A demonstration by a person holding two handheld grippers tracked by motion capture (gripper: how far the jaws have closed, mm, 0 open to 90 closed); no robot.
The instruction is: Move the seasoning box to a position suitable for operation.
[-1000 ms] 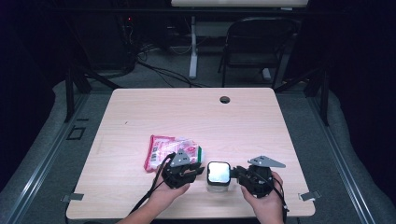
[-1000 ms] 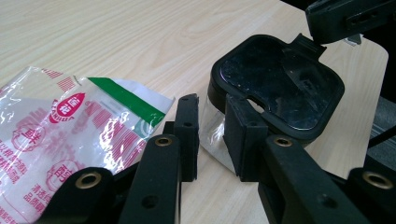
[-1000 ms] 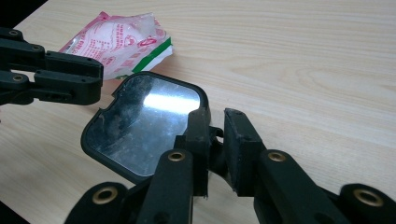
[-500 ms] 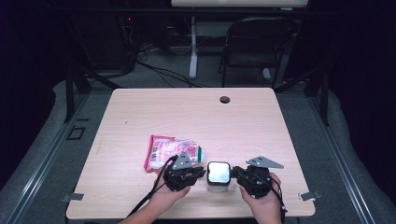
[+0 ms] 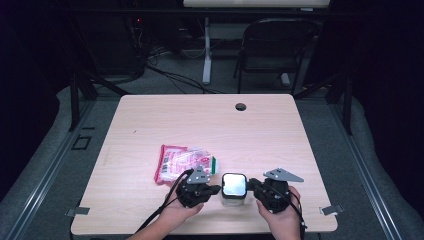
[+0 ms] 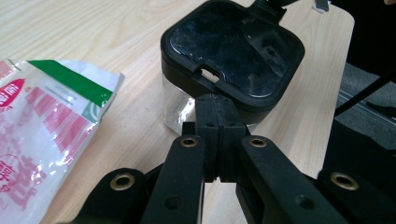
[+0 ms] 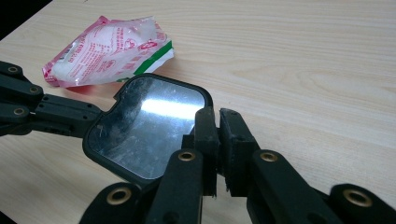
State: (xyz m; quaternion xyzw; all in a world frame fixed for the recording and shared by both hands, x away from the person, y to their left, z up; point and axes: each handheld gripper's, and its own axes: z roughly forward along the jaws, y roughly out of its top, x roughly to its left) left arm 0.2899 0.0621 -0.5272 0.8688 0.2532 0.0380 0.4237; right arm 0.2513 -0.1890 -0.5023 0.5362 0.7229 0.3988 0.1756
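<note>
A small clear container (image 5: 234,186) with a glossy black square lid (image 6: 233,46) stands near the table's front edge, between my two grippers. My left gripper (image 5: 218,189) is shut, and its tips (image 6: 218,100) touch the lid's near rim. My right gripper (image 5: 250,184) is at the opposite side, its jaws (image 7: 217,114) closed to a thin slit against the lid's (image 7: 149,126) corner. I cannot tell whether anything is pinched there. A red, white and green plastic packet (image 5: 182,161) lies flat just left of the container.
The light wooden table (image 5: 200,120) has a round cable hole (image 5: 240,106) near its far edge. Behind the table stand a folding chair (image 5: 275,45) and desk legs with cables on the floor. The person's hands come in at the table's front edge.
My left gripper has edged slightly right toward the container. The container, the packet and my right gripper stay where they were.
</note>
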